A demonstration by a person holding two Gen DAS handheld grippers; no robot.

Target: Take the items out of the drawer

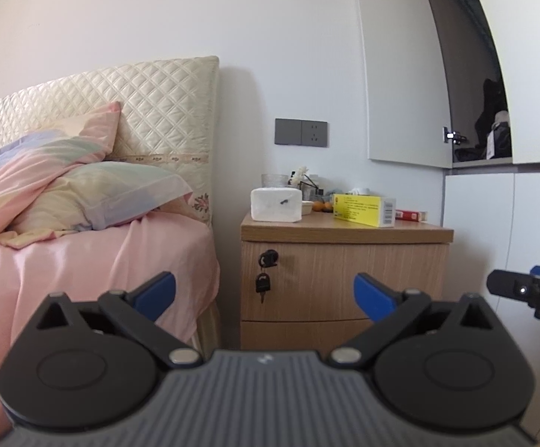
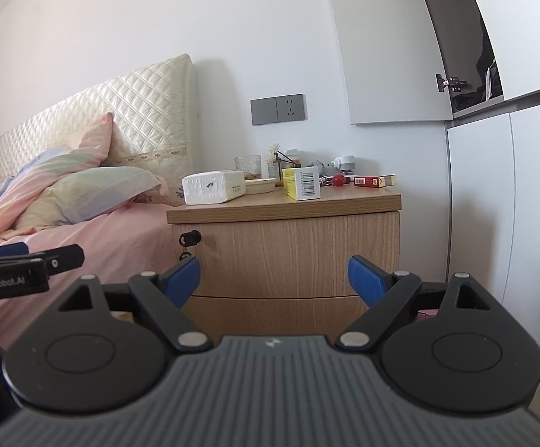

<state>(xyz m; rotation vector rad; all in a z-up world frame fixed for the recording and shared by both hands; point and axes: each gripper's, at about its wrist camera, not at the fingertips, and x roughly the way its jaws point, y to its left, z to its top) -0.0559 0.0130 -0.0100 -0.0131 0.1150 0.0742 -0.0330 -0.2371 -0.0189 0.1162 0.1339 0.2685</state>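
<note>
A light wooden nightstand (image 1: 344,279) (image 2: 288,253) stands beside the bed, with two closed drawers. The upper drawer (image 1: 348,279) (image 2: 292,253) has a black lock with keys (image 1: 266,272) (image 2: 189,240) hanging at its left. The lower drawer (image 1: 299,333) (image 2: 270,313) is partly hidden behind the grippers. My left gripper (image 1: 265,296) is open and empty, some way in front of the nightstand. My right gripper (image 2: 274,281) is also open and empty, facing the drawer fronts. Each gripper shows at the edge of the other's view: the right one (image 1: 530,290), the left one (image 2: 28,264).
On the nightstand top lie a white tissue pack (image 1: 276,205) (image 2: 214,187), a yellow box (image 1: 364,210) (image 2: 301,183), a red pack (image 1: 411,215) (image 2: 374,180), a glass and small items. A bed with pink sheets (image 1: 102,260) is at the left. White wardrobe doors (image 2: 508,201) stand at the right.
</note>
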